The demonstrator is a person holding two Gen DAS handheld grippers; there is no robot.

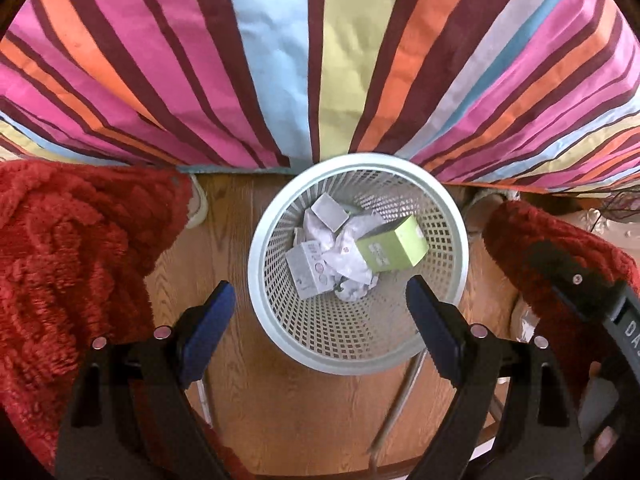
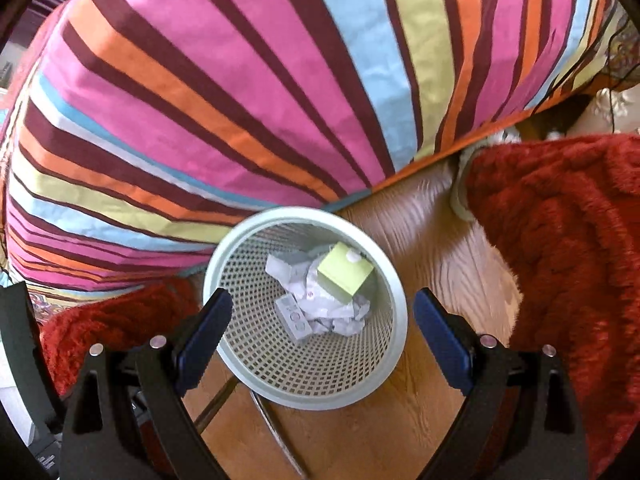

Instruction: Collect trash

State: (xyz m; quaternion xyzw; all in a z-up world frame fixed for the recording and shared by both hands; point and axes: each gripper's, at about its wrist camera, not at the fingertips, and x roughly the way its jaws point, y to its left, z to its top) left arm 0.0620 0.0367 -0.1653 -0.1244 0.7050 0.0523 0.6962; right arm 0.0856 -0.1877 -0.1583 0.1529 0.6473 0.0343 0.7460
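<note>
A pale mesh wastebasket (image 1: pixel 444 216) stands on the wooden floor below both grippers. Inside lie a green box (image 1: pixel 394 248), crumpled white paper (image 1: pixel 352 256) and a grey box (image 1: pixel 310 274). My left gripper (image 1: pixel 320 296) hangs above the basket, open and empty. In the right wrist view the same basket (image 2: pixel 394 312) holds the green box (image 2: pixel 345 274), the paper (image 2: pixel 332 312) and the grey box (image 2: pixel 294 316). My right gripper (image 2: pixel 322 306) is open and empty above it.
A striped bedspread (image 1: pixel 280 60) hangs right behind the basket, and also shows in the right wrist view (image 2: pixel 240 92). Red shaggy fabric lies left (image 1: pixel 68 248) and right (image 1: pixel 560 252) of the basket. A thin metal frame (image 1: pixel 400 396) stands on the floor in front.
</note>
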